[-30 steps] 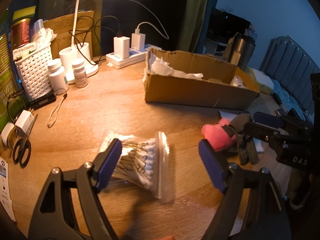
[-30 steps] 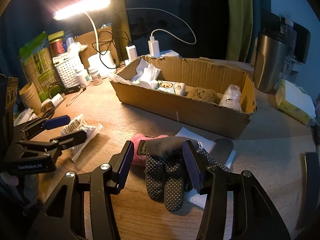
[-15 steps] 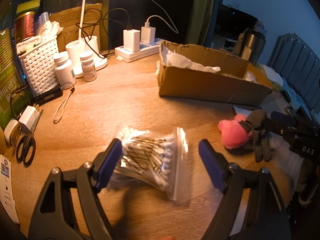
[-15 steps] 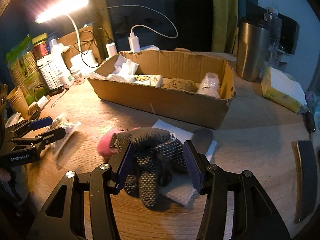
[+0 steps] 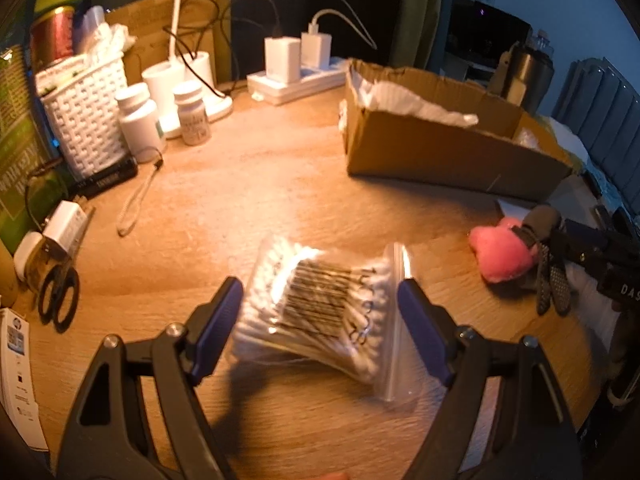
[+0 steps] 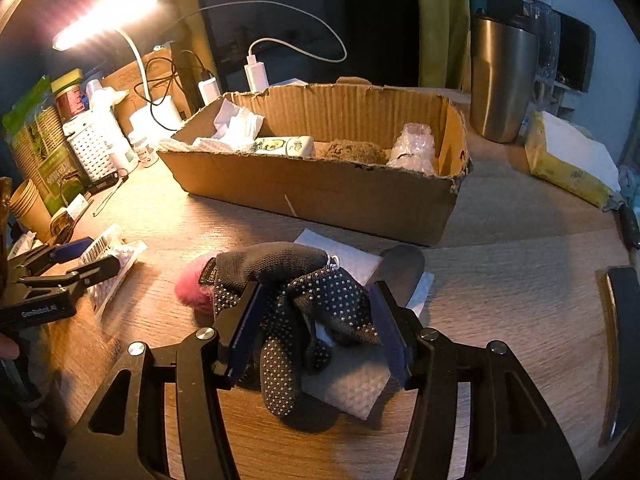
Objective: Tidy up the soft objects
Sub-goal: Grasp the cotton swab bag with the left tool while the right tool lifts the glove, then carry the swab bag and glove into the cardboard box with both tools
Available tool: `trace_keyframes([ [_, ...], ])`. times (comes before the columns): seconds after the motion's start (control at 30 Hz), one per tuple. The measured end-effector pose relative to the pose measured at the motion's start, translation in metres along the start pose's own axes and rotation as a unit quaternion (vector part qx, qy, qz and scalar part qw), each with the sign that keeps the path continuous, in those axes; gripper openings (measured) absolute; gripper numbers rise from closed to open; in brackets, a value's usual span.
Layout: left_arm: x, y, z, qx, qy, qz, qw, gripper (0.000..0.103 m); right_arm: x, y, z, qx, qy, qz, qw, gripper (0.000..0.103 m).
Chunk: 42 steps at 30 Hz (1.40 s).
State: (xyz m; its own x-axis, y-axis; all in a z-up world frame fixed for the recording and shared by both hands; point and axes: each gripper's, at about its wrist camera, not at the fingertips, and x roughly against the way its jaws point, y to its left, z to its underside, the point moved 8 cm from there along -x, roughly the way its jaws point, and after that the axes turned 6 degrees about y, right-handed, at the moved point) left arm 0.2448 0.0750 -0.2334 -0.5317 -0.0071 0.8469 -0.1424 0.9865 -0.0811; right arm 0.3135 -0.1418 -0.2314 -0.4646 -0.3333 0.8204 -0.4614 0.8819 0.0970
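Observation:
A clear zip bag of cotton swabs lies flat on the wooden table. My left gripper is open around it, one blue pad at each end and neither squeezing. To the right lie a pink plush and a black dotted glove, bunched on a white paper towel. My right gripper straddles the glove; its jaws are opening, with the glove between them and resting on the table. The cardboard box behind holds tissue, a tube, a brown sponge-like lump and bubble wrap. The left gripper shows at the left edge.
Along the table's left side stand a white basket, two pill bottles, scissors and paper cups. A power strip and lamp are at the back. A steel tumbler and tissue pack sit right.
My left gripper has come down and forward, so the swab bag sits deeper between its fingers. My right gripper has sunk over the glove and its fingers stand slightly wider.

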Motion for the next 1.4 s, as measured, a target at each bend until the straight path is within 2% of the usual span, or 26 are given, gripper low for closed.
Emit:
trace_keyframes([
  [0.13,-0.007,-0.002,0.003,-0.003,0.010,0.005,0.9999,0.081,-0.001,0.003,0.001,0.003,0.000,-0.007,1.000,0.056],
  [0.2,-0.007,-0.002,0.003,-0.005,0.010,0.009,0.9999,0.081,-0.001,0.005,0.002,0.007,0.000,-0.007,1.000,0.041],
  [0.33,-0.006,-0.005,0.003,-0.011,0.008,0.024,0.9996,0.079,0.004,0.007,0.002,0.012,-0.008,-0.009,1.000,0.035],
  [0.4,-0.003,-0.008,0.004,-0.015,0.004,0.030,0.9994,0.072,0.010,0.010,0.000,0.016,-0.017,-0.012,1.000,0.032],
  [0.47,-0.001,-0.012,0.004,-0.021,0.001,0.035,0.9992,0.071,0.014,0.010,-0.001,0.018,-0.023,-0.013,1.000,0.030],
  [0.87,0.020,-0.036,-0.002,-0.040,-0.022,0.069,0.9966,0.069,0.047,0.006,-0.010,0.012,-0.063,-0.014,0.998,0.030],
  [1.4,0.055,-0.078,-0.044,-0.070,-0.073,0.096,0.9902,0.069,0.083,-0.014,-0.035,0.010,-0.112,-0.006,0.994,0.030],
])
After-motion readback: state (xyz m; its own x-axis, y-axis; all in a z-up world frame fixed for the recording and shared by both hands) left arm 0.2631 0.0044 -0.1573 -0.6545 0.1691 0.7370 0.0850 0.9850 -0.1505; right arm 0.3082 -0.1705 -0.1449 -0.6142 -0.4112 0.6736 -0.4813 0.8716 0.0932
